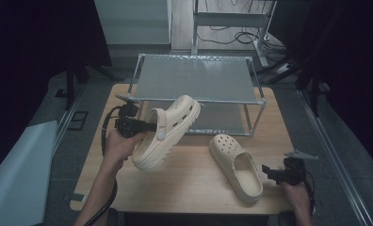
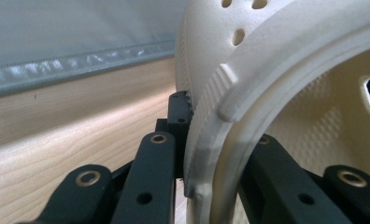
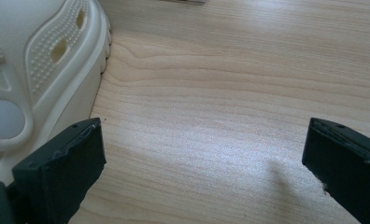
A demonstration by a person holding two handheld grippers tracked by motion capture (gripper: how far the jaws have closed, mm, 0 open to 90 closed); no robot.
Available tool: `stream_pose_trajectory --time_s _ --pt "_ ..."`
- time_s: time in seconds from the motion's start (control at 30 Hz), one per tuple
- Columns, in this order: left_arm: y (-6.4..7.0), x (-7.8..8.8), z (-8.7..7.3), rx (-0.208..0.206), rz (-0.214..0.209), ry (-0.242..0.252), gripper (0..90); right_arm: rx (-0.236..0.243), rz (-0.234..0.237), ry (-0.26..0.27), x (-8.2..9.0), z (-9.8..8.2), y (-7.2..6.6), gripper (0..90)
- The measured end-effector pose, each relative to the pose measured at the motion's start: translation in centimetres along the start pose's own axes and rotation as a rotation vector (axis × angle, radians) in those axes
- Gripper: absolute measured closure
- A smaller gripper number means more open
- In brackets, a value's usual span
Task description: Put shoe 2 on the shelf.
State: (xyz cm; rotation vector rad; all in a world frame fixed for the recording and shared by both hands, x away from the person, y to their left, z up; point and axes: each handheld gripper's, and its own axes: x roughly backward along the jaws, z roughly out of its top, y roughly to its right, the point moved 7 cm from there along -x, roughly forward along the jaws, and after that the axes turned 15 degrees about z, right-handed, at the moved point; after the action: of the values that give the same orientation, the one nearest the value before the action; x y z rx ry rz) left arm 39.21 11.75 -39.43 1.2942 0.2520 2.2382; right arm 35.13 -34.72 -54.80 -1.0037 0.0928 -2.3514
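Right gripper (image 1: 269, 172): your near-right hand rests it on the table (image 1: 194, 181), jaws spread wide with nothing between them, just beside the second clog (image 1: 236, 167), likely ready to take it.
Left gripper (image 1: 144, 125): clamped on the side wall of the raised clog (image 1: 168, 132); you hold that shoe tilted off the wood, toe aimed far and right.
Rack (image 1: 196, 92): a metal-framed shelf at the far edge, apparently where the lifted clog is headed.
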Motion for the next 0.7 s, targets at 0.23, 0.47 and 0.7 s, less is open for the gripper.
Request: stream_pose_trajectory --time_s 0.23,0.47,0.7 --pt "0.9 0.7 1.6 0.020 -0.033 0.018 79.5 -0.002 -0.002 0.006 0.0 0.0 0.1 0.0" --pt "1.4 1.4 3.5 0.047 -0.055 0.043 79.5 -0.008 -0.001 0.014 0.0 0.1 0.1 0.0" --pt "1.4 0.7 5.5 0.064 -0.041 0.051 79.5 -0.007 -0.002 0.018 0.1 0.1 0.2 0.0"
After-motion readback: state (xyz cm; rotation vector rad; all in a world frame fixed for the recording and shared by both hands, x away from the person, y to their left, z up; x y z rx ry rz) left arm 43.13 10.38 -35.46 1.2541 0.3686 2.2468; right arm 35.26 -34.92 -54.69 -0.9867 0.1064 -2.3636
